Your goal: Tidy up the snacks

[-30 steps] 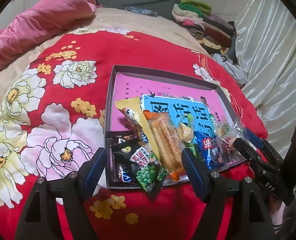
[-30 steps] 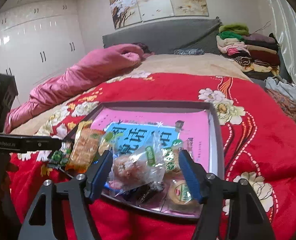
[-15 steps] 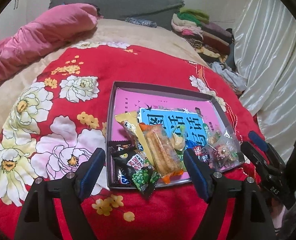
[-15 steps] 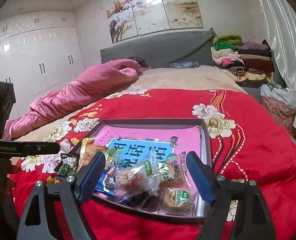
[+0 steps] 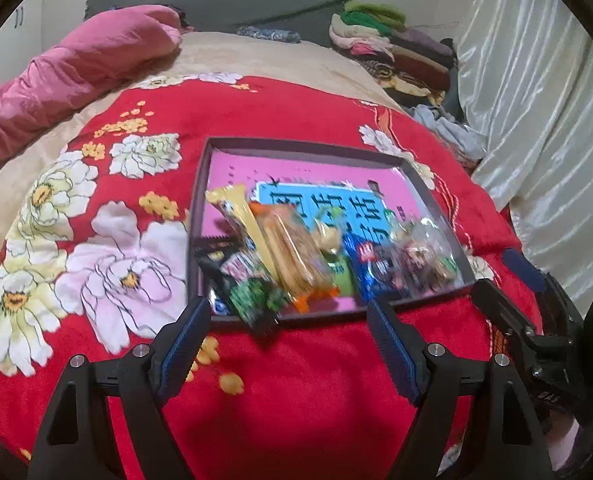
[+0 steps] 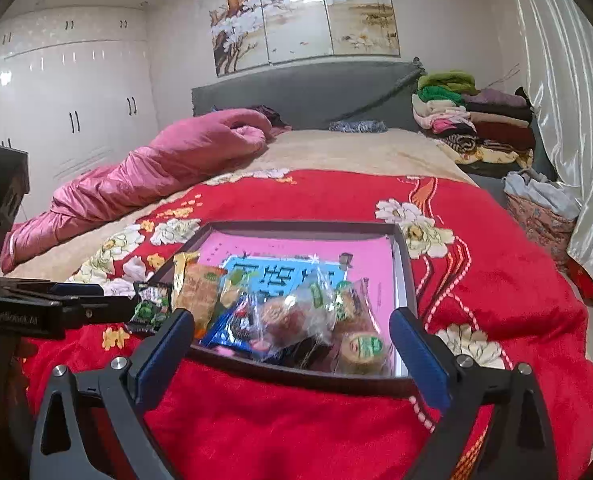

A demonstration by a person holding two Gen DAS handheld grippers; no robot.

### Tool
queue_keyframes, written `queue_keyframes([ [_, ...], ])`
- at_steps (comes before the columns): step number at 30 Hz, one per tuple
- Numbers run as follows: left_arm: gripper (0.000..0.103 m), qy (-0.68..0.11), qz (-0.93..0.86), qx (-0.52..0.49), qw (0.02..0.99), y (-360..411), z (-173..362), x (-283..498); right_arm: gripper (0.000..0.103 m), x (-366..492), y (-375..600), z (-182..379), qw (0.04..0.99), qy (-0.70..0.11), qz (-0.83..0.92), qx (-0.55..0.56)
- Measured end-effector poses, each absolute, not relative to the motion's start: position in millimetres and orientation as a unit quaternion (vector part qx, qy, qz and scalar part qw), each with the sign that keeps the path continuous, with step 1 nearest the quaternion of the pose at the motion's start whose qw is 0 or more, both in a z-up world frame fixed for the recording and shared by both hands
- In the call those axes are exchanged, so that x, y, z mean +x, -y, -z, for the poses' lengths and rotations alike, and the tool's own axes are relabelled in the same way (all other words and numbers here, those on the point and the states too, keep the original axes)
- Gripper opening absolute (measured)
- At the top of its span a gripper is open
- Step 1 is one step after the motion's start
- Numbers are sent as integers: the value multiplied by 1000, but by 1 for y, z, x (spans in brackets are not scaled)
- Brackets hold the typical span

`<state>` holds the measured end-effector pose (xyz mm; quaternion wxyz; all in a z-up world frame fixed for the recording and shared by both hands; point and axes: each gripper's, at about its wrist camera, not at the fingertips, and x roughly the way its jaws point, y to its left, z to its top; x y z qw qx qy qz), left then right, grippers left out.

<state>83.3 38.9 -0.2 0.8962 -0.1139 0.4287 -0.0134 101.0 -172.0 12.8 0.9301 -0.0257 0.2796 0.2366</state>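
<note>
A dark shallow box [image 5: 300, 147] with a pink and blue lining lies on the red flowered blanket [image 5: 280, 112]. Several snacks lie along its near edge: an orange cracker pack [image 5: 294, 254], a green pea pack [image 5: 256, 300], a blue pack [image 5: 366, 258] and clear bagged pastries [image 6: 296, 312]. My left gripper [image 5: 288, 340] is open and empty, just short of the box's near edge. My right gripper [image 6: 292, 350] is open and empty, its fingers either side of the box's near edge [image 6: 296, 374].
A pink quilt [image 6: 156, 172] lies at the bed's left. Folded clothes [image 6: 472, 120] are stacked at the far right by the grey headboard. White curtains [image 5: 536, 100] hang on the right. White wardrobes [image 6: 68, 108] stand at the left.
Both grippers have drawn back and up from the box, so the snacks look smaller and farther. Both stay open and empty. The snacks have not moved.
</note>
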Motion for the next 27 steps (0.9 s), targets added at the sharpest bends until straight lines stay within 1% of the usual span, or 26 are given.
queue_keyframes([
  [3,82,-431,15,-115,895,-33,3,76,99,94,171,-8,926,-298,-232,-17],
  [5,82,-434,14,-119,893,-31,6,73,102,89,173,-5,921,-312,-232,-4],
  [15,82,-448,23,-130,884,-26,16,51,102,63,178,3,914,-362,-182,18],
  [27,82,-453,9,-112,884,-22,19,36,102,51,168,4,915,-365,-175,-13],
])
